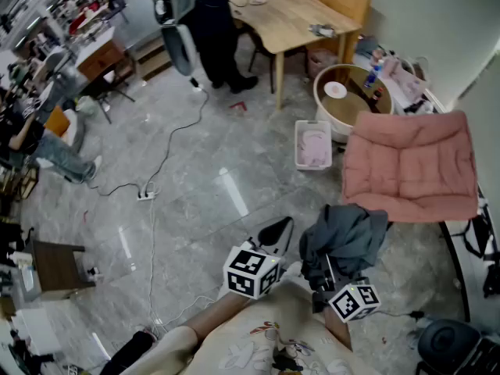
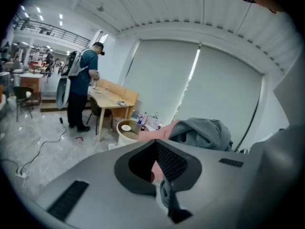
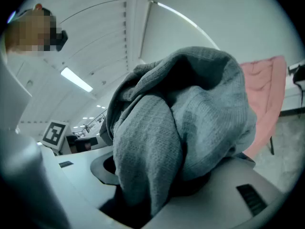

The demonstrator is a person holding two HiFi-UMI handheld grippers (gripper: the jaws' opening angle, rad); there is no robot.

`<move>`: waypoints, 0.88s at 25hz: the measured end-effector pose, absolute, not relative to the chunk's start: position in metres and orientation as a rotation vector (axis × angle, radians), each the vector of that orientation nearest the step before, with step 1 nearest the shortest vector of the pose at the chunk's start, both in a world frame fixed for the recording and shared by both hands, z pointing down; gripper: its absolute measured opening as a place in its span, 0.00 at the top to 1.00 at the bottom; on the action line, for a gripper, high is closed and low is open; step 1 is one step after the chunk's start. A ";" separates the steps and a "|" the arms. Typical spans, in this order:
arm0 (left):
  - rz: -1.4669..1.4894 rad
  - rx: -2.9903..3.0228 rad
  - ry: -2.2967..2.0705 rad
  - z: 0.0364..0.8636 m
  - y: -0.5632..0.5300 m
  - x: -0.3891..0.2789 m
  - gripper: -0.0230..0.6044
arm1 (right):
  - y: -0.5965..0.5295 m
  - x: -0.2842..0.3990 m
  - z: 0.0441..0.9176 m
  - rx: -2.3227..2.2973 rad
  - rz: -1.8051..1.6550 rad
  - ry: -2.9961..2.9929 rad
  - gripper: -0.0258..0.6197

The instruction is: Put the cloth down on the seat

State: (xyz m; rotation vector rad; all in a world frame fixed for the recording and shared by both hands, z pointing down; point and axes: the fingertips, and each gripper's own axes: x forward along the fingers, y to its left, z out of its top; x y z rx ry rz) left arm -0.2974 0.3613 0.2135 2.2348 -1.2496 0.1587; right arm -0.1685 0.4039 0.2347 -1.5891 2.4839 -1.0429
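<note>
Clamping the bunched grey knitted cloth (image 1: 344,237) between half-parted jaws, the right gripper (image 1: 322,276) holds it in the air just beside the pink cushioned seat (image 1: 410,166); the left gripper (image 1: 273,234) stands slightly agape, seemingly empty.

Grey cloth (image 1: 344,237) on right gripper (image 1: 323,276), near pink seat (image 1: 410,166), left gripper (image 1: 275,233) alongside
</note>
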 end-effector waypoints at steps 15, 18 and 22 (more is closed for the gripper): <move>0.294 2.367 -1.165 0.221 0.335 -0.252 0.96 | 0.351 -0.136 0.240 -1.774 -0.844 2.475 0.57; 0.323 2.382 -1.147 0.226 0.338 -0.242 0.96 | 0.354 -0.125 0.245 -1.805 -0.824 2.466 0.57; 0.331 2.405 -1.146 0.226 0.353 -0.217 0.96 | 0.371 -0.106 0.245 -1.803 -0.799 2.466 0.57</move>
